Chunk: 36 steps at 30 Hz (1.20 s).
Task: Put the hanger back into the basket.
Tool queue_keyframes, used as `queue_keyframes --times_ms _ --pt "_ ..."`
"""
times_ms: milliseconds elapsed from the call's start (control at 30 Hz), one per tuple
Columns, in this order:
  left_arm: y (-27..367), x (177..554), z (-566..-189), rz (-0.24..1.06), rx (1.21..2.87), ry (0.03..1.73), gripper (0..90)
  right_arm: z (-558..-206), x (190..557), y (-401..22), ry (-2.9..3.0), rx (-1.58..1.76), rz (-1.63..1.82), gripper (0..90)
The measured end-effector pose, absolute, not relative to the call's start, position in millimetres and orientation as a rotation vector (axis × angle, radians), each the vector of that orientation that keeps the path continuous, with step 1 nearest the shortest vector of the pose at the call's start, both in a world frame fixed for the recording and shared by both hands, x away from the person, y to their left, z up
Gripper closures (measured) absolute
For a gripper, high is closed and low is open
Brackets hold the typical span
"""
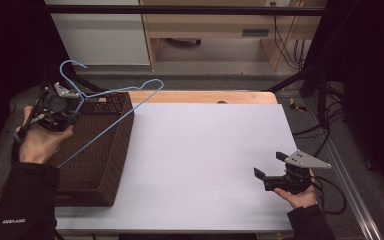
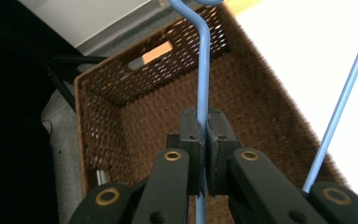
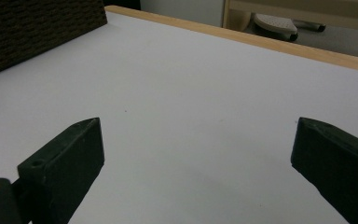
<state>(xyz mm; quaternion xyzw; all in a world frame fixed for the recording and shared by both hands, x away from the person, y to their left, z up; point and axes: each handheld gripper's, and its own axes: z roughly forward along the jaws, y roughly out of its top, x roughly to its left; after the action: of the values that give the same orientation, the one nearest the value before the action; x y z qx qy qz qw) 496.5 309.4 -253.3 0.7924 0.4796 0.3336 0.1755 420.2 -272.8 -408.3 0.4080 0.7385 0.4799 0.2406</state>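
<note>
A light blue wire hanger (image 1: 111,107) hangs in the air over the brown wicker basket (image 1: 111,150) at the table's left. My left gripper (image 1: 72,116) is shut on the hanger's wire just below the hook. In the left gripper view the black pads (image 2: 191,127) pinch the blue hanger wire (image 2: 202,70) above the basket's floor (image 2: 158,116). My right gripper (image 1: 269,169) rests low over the white table near the front right, held in a hand, jaws wide apart. In the right gripper view the gripper (image 3: 196,149) has nothing between its fingers.
The white tabletop (image 1: 205,150) has a wooden strip (image 1: 205,96) along its far edge. The basket's dark wall (image 3: 37,28) shows at the far left of the right gripper view. Cables (image 1: 330,195) trail off the table's right side, beside a metal rail.
</note>
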Motion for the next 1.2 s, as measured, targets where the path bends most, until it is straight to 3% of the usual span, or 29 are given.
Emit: queue_keyframes --times_ms 600,1200 --pt "372.9 499.9 -279.7 0.969 2.154 1.570 86.9 -409.2 420.9 -271.4 2.029 1.114 1.308 3.4" --pt "391.6 511.4 -325.8 0.998 2.209 1.680 86.9 -410.2 421.6 -270.2 2.033 1.113 1.301 3.3"
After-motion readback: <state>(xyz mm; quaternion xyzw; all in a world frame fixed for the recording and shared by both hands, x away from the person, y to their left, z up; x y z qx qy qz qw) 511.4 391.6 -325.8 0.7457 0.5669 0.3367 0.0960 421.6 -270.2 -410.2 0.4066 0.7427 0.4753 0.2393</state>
